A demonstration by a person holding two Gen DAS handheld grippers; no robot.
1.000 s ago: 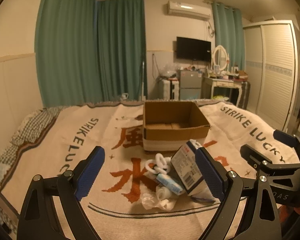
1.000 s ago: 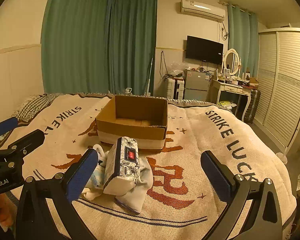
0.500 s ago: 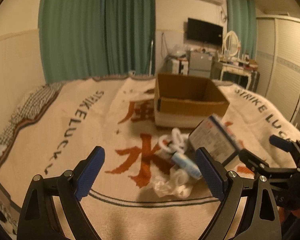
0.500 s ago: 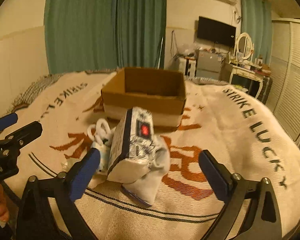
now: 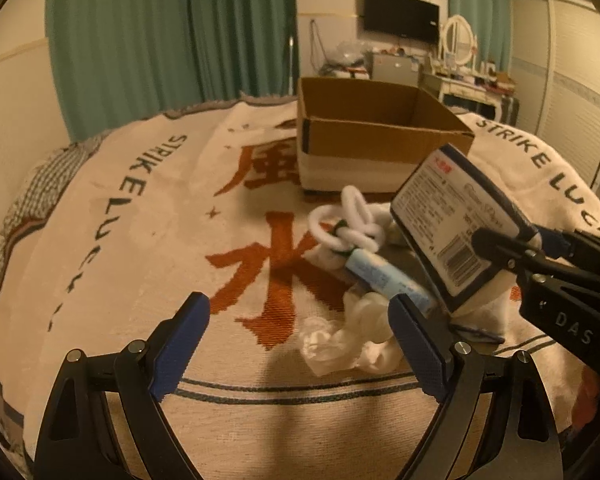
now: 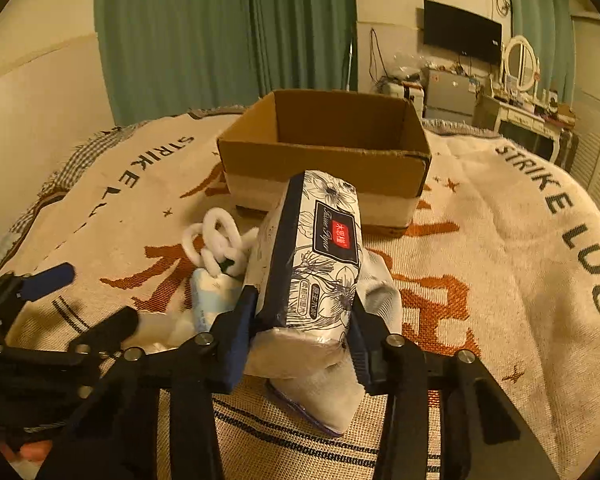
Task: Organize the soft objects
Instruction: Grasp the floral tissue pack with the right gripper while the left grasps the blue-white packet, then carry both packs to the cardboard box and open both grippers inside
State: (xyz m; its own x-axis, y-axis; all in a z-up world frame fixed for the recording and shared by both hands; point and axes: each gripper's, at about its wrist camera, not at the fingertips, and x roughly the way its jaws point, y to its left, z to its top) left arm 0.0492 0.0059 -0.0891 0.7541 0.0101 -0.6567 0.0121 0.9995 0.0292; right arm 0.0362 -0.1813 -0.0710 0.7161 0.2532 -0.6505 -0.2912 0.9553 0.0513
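A soft tissue pack (image 6: 320,260) with a flower print and dark edge stands tilted on a pile of soft things on the bed. My right gripper (image 6: 304,320) is shut on its near end; the pack's label side shows in the left wrist view (image 5: 456,236). Beside it lie white loop hair ties (image 5: 348,228), a light blue packet (image 5: 384,276), crumpled white plastic (image 5: 348,340) and a white cloth (image 6: 380,296). My left gripper (image 5: 300,348) is open and empty, just in front of the plastic. An open, empty cardboard box (image 6: 328,152) sits behind the pile.
The bed is covered by a cream blanket (image 5: 140,240) with orange characters and dark lettering. Green curtains (image 5: 172,32), a wall TV (image 6: 462,32), a dressing table (image 6: 528,112) and a wardrobe (image 5: 580,80) stand beyond the bed.
Both grippers have moved forward toward the pile. My right gripper, open before, has closed on the tissue pack. My left gripper stays open.
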